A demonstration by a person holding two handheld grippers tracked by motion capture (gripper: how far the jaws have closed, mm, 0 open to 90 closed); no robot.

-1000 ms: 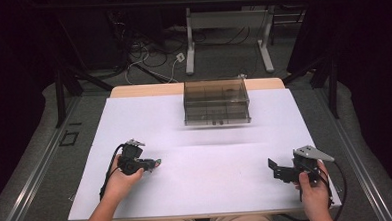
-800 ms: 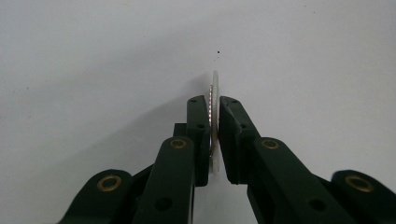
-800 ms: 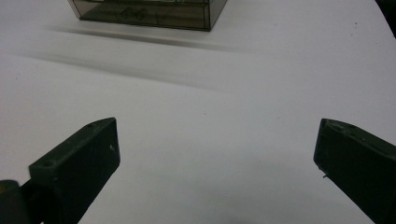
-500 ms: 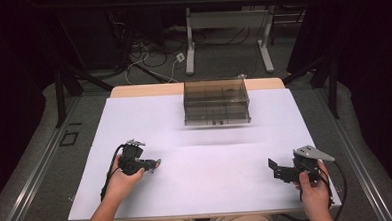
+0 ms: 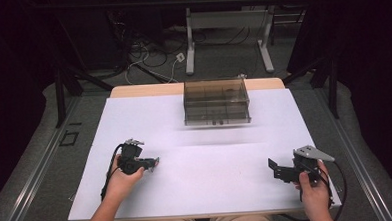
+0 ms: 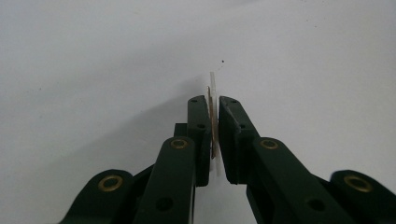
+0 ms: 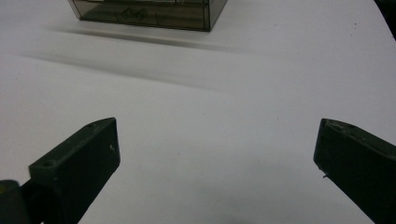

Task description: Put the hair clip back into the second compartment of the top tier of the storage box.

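Change overall: none visible between the earlier high views and now.
Left hand-held gripper (image 5: 153,162): no shift from its place near the table's (image 5: 212,190) near-left corner; jaws no wider or tighter, pressed on a thin slip (image 6: 213,86).
Right hand-held gripper (image 5: 274,169): no shift near the near-right corner; jaws spread as before.
Smoky box (image 5: 216,102): not moved from the far edge.

Lab: dark curtains, floor cables (image 5: 151,55), white-topped table (image 5: 197,190), adjustable desk legs (image 5: 190,45).

Thin pale card (image 6: 214,114) on edge, clamped between closed black fingers (image 6: 201,135).
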